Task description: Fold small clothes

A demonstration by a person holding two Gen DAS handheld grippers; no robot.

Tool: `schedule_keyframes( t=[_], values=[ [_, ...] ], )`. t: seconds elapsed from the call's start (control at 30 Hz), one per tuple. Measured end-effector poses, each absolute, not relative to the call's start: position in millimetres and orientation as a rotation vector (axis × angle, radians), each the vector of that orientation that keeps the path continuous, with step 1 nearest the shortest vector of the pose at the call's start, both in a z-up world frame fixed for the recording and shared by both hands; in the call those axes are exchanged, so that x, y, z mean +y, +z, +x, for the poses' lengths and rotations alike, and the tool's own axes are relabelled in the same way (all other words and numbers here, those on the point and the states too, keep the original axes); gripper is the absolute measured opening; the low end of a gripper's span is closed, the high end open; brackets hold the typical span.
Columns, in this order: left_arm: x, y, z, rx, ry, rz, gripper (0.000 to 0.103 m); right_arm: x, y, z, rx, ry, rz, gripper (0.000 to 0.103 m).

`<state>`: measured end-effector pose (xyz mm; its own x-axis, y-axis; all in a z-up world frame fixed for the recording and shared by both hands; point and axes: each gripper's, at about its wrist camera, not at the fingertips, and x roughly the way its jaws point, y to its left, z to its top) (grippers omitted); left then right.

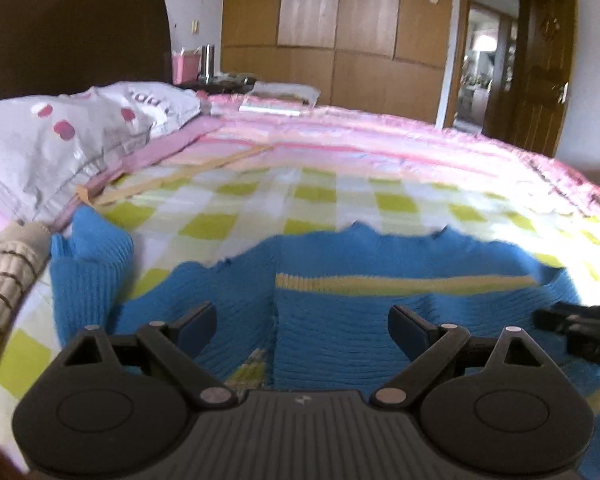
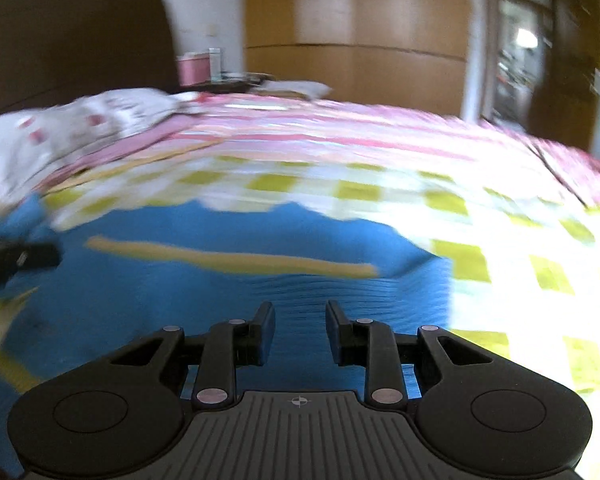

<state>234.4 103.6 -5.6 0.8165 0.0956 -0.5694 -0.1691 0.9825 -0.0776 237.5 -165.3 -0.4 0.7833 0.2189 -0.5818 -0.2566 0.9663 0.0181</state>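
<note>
Left wrist view: my left claw (image 1: 302, 330) hangs spread and empty over the blue ribbed knit sweater with a yellow stripe (image 1: 340, 320); my right claw (image 2: 300, 330) likewise grips nothing. It lies partly folded on the green-checked bedsheet (image 1: 260, 196); one sleeve seems still out.

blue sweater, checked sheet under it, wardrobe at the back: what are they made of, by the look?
Blue sweater: knitted yarn, probably wool or acrylic; fine ribbed rows show, matte, with a yellow stripe.
Checked sheet: thin woven cloth, likely cotton; flat, printed green and white squares, no sheen.
Wardrobe: wood or wood-look laminate; smooth panels with a soft gloss, grain too blurred to tell.
</note>
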Motion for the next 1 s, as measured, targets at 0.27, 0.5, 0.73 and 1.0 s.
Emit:
schedule_keyframes(
  t=[0.27, 0.5, 0.73, 1.0],
  values=[
    [119, -35, 237, 0.673, 0.229, -0.039, 0.097, -177, -6, 245, 0.638, 0.199, -0.068, 0.025],
    [126, -29, 224, 0.687, 0.277, -0.050, 0.097, -147, 2, 221, 0.604, 0.281, -0.098, 0.028],
    [147, -10, 193, 0.663, 0.317, -0.159, 0.097, -84, 5, 194, 0.581, 0.514, -0.176, 0.029],
    [180, -10, 187, 0.638, 0.370, -0.215, 0.097, -16, -5, 183, 0.541, 0.685, -0.311, 0.039]
  ],
)
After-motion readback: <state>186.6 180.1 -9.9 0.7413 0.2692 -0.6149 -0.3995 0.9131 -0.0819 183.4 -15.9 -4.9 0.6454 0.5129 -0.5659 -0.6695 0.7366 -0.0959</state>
